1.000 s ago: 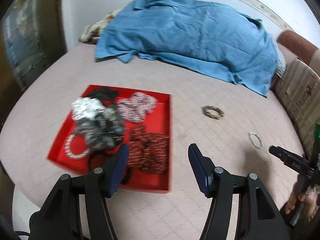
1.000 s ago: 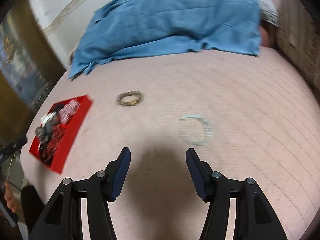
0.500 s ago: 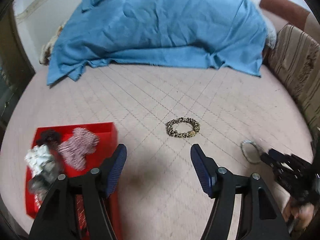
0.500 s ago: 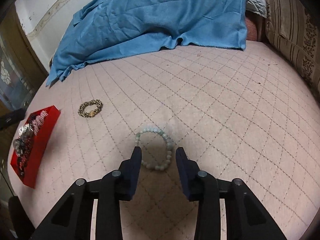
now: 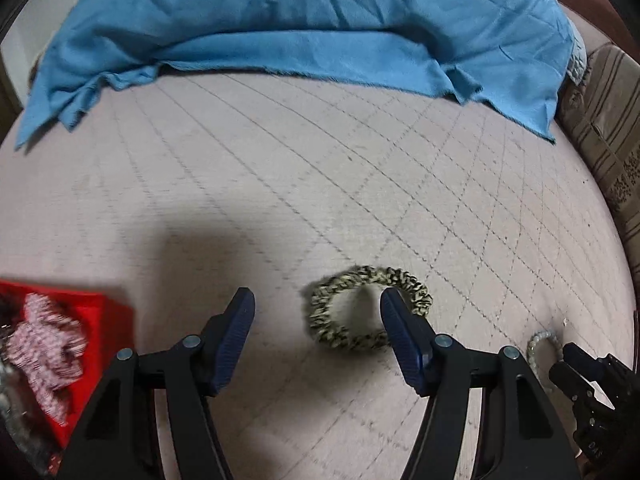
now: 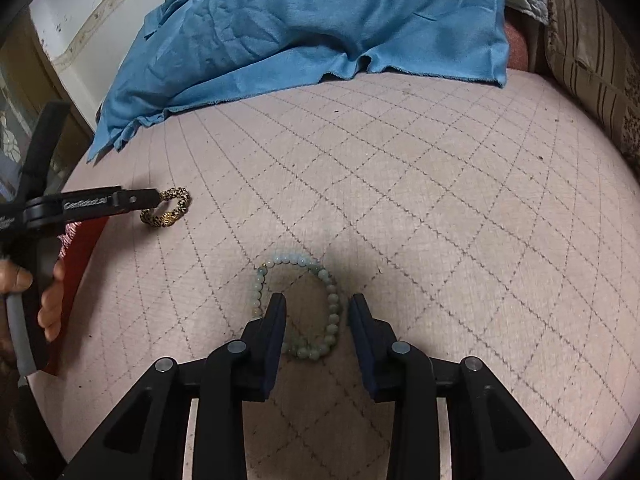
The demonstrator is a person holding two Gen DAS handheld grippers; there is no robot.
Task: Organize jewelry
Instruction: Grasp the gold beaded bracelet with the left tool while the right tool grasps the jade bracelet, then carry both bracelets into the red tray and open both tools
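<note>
White lettering "GenRobot.AI" runs along the left hand-held gripper (image 6: 158, 196).

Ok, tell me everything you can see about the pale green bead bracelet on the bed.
The pale green bead bracelet is a closed loop of round, milky green beads with one small gold-coloured bead, lying flat on the quilted pink bed cover. The right gripper is closing around its near right side, one finger inside the loop and one outside; the pads do not visibly press it yet.

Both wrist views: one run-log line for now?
left hand-held gripper: open over scrunchie | right hand-held gripper: closing around bead bracelet | red tray: partly filled
</note>
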